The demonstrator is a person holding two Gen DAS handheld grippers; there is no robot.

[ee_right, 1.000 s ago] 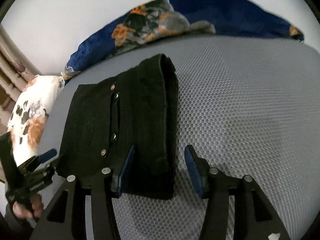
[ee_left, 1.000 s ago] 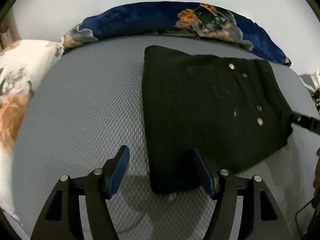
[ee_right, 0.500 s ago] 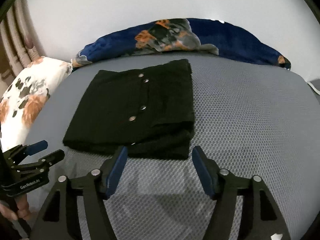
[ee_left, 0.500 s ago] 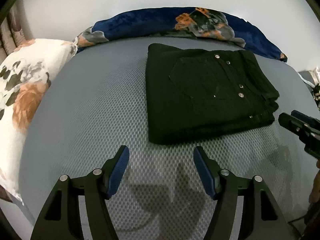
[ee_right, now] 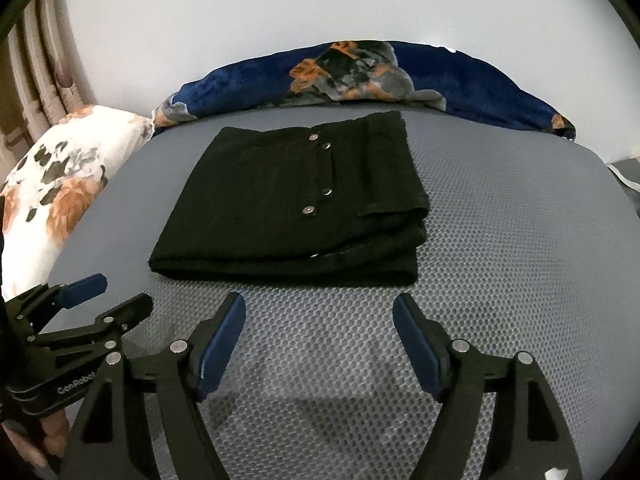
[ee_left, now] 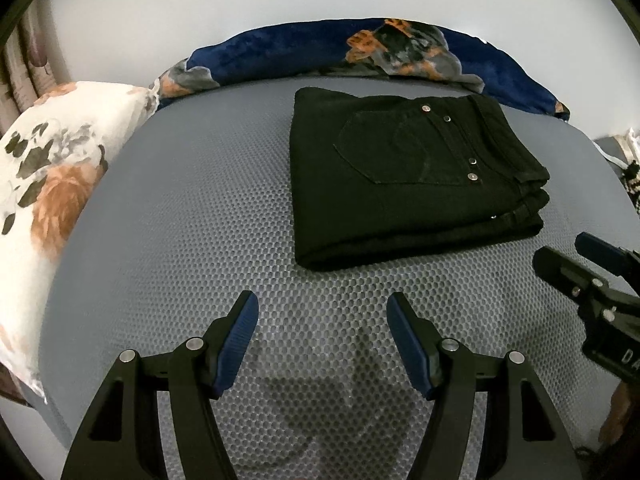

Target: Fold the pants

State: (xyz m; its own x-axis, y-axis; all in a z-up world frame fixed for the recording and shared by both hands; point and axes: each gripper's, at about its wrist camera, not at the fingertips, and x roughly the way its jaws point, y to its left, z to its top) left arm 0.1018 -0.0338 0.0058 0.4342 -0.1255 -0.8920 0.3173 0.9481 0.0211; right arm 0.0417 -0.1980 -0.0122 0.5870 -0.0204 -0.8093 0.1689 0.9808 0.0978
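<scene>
Grey honeycomb-mesh bed cover (ee_left: 192, 216) fills both views, with a pale wall behind. Black pants (ee_left: 404, 176) lie folded into a neat stacked rectangle in the upper centre of each frame, back pocket and metal studs facing up. Behind them along the wall sits a navy floral blanket (ee_left: 304, 52); a white floral pillow (ee_left: 48, 184) rests at the left edge. At the bottom of each frame, the left gripper (ee_left: 322, 340) and right gripper (ee_right: 320, 340) hover with blue pads spread wide, grasping nothing, short of the pants.
</scene>
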